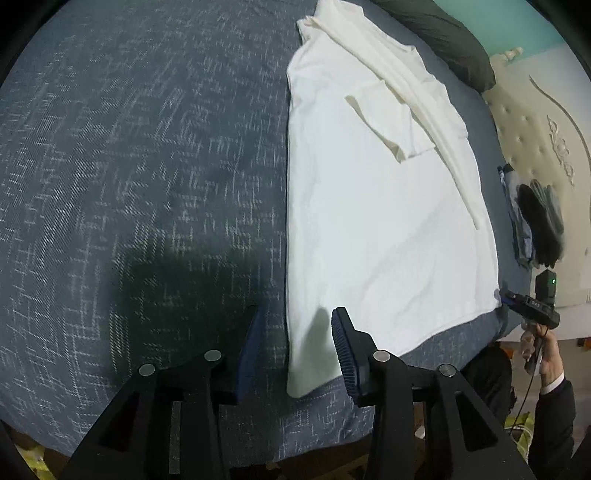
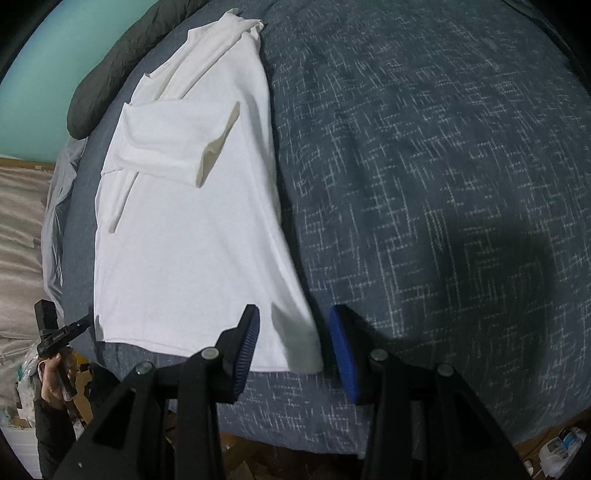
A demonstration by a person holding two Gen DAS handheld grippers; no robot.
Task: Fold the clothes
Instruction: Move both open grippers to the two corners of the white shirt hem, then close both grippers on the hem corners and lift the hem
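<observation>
A white shirt (image 1: 369,221) lies flat on the bed, its sides folded in and a short sleeve (image 1: 388,122) laid across the chest. My left gripper (image 1: 297,332) is open and straddles the shirt's near left hem corner (image 1: 299,373). In the right wrist view the same shirt (image 2: 184,240) fills the left half. My right gripper (image 2: 291,332) is open with the near right hem corner (image 2: 303,350) between its fingers. Each view also shows the other gripper at the opposite hem corner: the right gripper (image 1: 508,295) and the left gripper (image 2: 86,319), both held in a hand.
The bed cover (image 1: 147,184) is dark blue-grey with a white hatch pattern and stretches wide beside the shirt. A dark pillow (image 1: 443,33) lies at the far end. A cream tufted headboard (image 1: 535,122) and a pile of dark clothes (image 1: 535,221) sit at the right.
</observation>
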